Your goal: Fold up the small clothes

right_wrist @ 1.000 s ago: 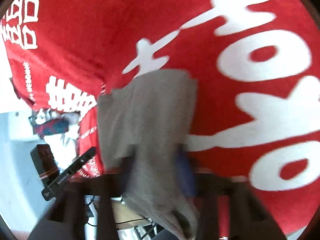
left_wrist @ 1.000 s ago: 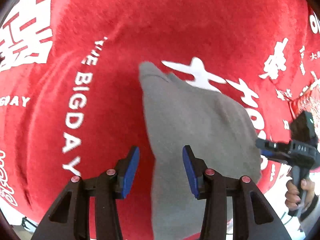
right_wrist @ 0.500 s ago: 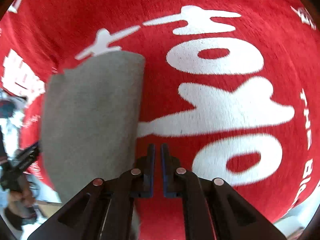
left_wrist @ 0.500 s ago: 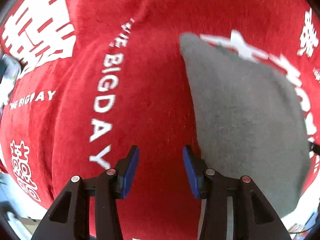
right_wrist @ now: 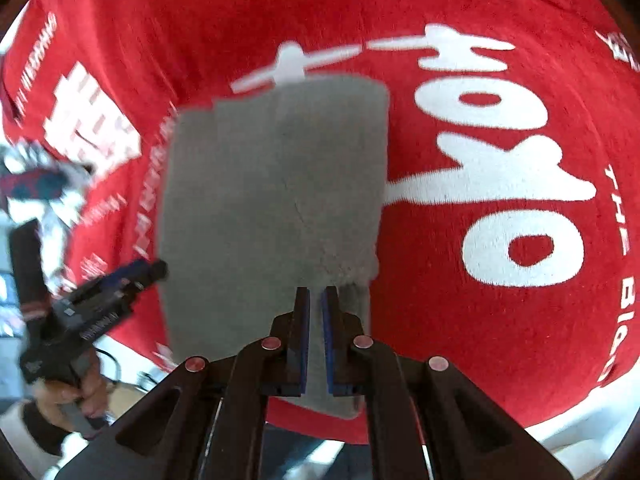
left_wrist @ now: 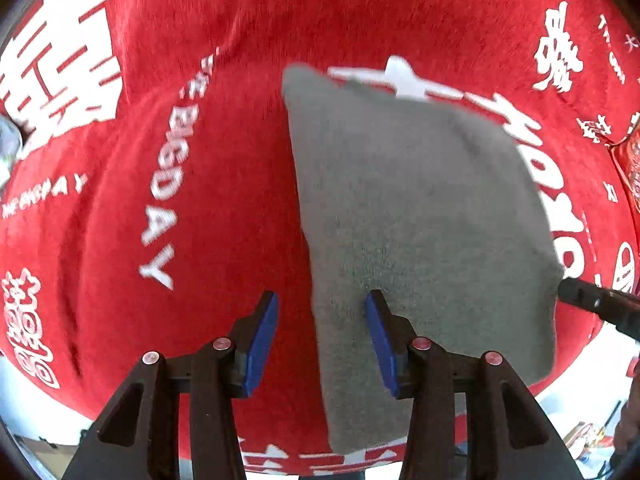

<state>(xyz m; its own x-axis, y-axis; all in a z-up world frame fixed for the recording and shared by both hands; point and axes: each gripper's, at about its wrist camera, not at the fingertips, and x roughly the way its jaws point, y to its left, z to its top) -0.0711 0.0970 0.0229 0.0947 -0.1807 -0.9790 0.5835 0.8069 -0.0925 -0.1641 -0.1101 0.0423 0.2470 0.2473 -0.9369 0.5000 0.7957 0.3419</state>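
Observation:
A grey folded cloth [left_wrist: 420, 216] lies flat on the red printed cover [left_wrist: 200, 40]. My left gripper [left_wrist: 322, 334] is open above the cloth's left edge; its right finger is over the cloth, its left finger over the red cover. In the right wrist view the same cloth [right_wrist: 272, 200] lies ahead. My right gripper [right_wrist: 315, 300] hovers over the cloth's near end with its jaws nearly closed, a thin gap between the blue pads, and holds nothing. The left gripper also shows in the right wrist view [right_wrist: 132, 276], at the cloth's left edge.
The red cover [right_wrist: 500, 320] with white lettering spreads over the whole surface. Its near edge drops off at the bottom of both views. The tip of the right gripper [left_wrist: 592, 304] shows at the cloth's right edge. Clutter [right_wrist: 36, 184] lies beyond the cover at the far left.
My right gripper let go of the grey cloth, which now lies flat, and has moved back over its near end. My left gripper swung left, then back over the cloth's left edge.

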